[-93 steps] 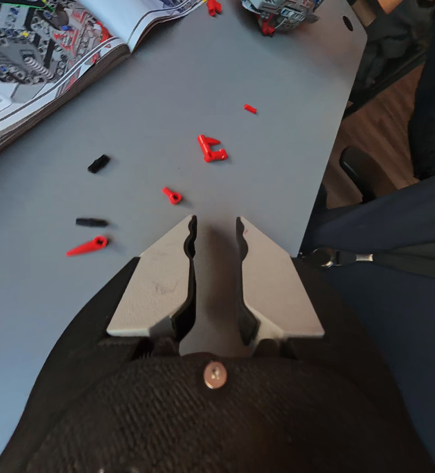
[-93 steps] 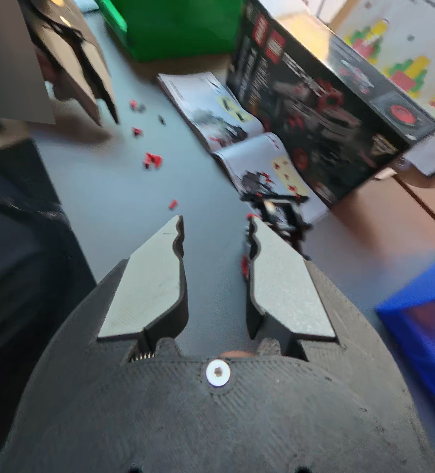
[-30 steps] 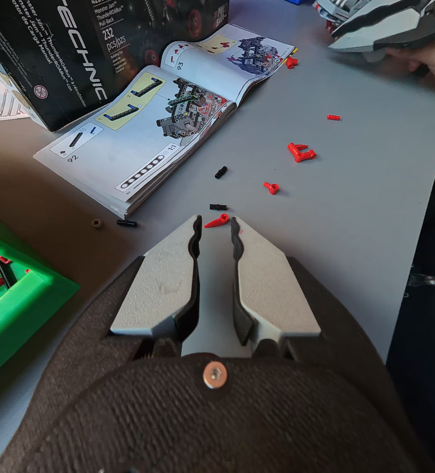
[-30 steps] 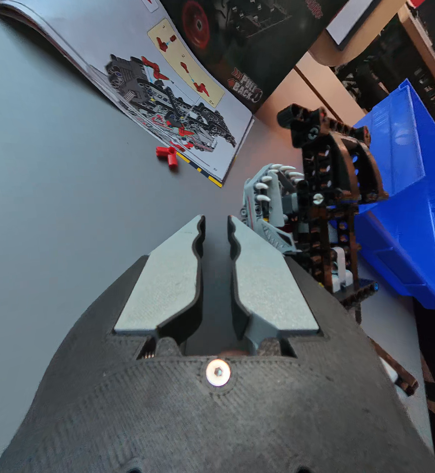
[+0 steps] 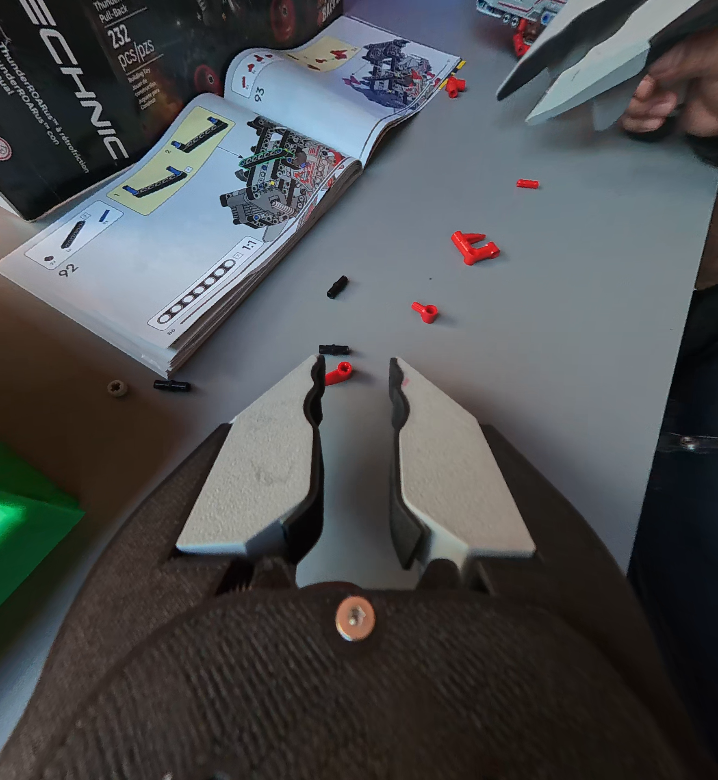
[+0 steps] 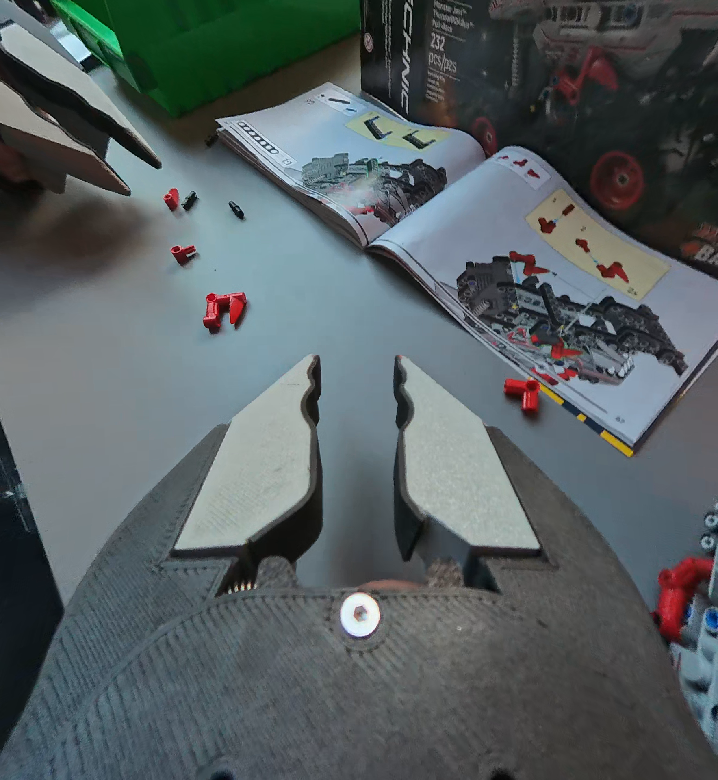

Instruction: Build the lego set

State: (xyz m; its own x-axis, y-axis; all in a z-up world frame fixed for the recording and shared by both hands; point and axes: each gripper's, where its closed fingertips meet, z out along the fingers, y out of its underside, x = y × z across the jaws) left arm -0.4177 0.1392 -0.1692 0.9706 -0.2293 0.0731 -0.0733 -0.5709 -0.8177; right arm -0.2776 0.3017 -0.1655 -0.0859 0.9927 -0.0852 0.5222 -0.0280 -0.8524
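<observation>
Hovering: left gripper (image 5: pixel 355 365) jaws wide by red piece (image 5: pixel 337 373) (right gripper (image 6: pixel 356 365) likewise); printed box (image 6: pixel 559 63) behind.

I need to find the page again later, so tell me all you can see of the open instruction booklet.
The instruction booklet is a thick stapled paper manual lying open and flat on the grey table, its pages arching at the spine. Both pages show printed build diagrams with pale yellow part boxes. Its far edge lies by the black set box; a red connector lies against its near corner.
</observation>
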